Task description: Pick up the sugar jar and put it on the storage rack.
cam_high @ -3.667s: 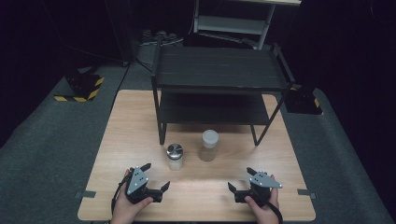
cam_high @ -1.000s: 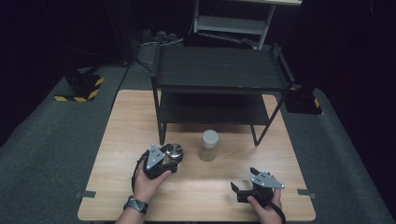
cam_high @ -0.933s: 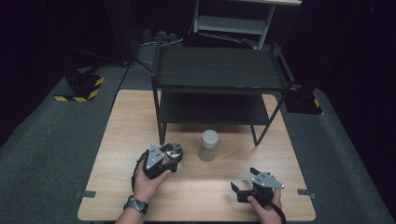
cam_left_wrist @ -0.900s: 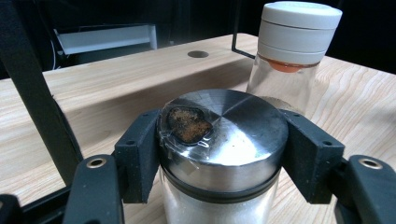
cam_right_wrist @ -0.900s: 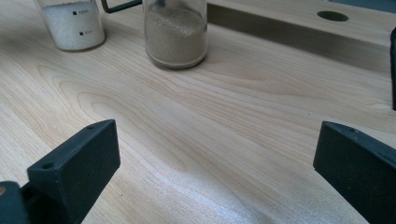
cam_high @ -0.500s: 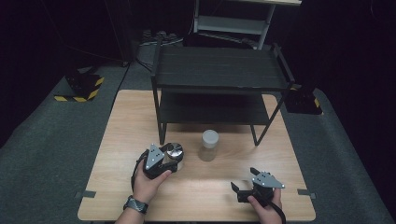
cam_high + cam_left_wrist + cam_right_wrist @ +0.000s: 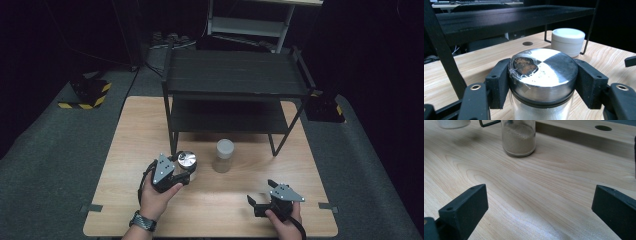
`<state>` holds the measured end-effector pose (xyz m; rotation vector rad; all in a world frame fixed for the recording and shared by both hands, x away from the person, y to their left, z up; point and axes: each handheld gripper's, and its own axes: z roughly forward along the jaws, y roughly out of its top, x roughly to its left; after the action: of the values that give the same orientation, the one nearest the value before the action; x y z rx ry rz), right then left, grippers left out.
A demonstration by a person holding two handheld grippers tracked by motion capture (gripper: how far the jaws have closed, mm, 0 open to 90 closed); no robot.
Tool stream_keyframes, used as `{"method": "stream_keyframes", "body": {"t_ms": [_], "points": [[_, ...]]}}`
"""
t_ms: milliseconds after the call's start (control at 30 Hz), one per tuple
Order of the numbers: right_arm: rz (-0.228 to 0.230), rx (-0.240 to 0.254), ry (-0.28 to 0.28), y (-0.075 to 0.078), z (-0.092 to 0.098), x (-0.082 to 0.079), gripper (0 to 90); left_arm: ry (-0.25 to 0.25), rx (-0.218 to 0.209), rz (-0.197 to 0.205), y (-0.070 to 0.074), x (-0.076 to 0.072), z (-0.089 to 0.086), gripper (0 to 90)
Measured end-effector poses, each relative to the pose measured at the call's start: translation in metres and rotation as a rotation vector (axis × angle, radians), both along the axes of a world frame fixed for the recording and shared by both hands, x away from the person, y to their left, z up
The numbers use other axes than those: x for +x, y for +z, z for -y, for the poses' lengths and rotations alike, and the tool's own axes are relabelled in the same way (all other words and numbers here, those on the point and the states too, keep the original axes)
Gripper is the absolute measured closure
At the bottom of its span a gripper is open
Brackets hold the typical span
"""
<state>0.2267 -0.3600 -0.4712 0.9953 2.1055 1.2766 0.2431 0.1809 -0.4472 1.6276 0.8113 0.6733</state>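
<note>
A glass jar with a shiny metal lid point(image 7: 541, 72) sits between my left gripper's point(image 7: 541, 86) jaws, whose pads press on its two sides just under the lid. In the high view that left gripper point(image 7: 184, 169) holds the metal-lidded jar point(image 7: 186, 161) near the rack's front left leg. In the right gripper view this pale jar's base point(image 7: 452, 123) hangs slightly above its shadow on the wood. A second jar with a white lid point(image 7: 224, 155) and sandy contents point(image 7: 518, 137) stands on the table to its right. My right gripper point(image 7: 261, 194) rests near the front edge, its jaws point(image 7: 540, 202) wide open around bare wood.
A black two-tier rack point(image 7: 235, 85) stands on the back half of the wooden table point(image 7: 125, 140), its lower shelf just behind both jars. The rack's thin leg point(image 7: 442, 47) rises close to the held jar. Grey carpet surrounds the table.
The left gripper went from the table's front edge to the metal-lidded jar and shut on it, then rose a little with it over the last second. The right gripper stayed put.
</note>
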Motion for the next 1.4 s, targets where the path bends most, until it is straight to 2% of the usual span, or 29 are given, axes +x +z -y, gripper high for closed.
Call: {"method": "stream_keyframes", "body": {"t_ms": [700,933,1400], "points": [[-0.003,0.0,0.007,0.0,0.001,0.001,0.7,-0.005,-0.026,0.063,0.032,-0.011,-0.006,35.1],[-0.005,0.0,0.01,0.0,0.001,0.002,0.7,-0.004,-0.061,0.068,0.043,-0.011,-0.008,35.1],[-0.008,0.004,0.011,0.0,0.002,0.002,0.7,0.008,-0.059,0.102,0.071,-0.008,-0.01,35.1]]}}
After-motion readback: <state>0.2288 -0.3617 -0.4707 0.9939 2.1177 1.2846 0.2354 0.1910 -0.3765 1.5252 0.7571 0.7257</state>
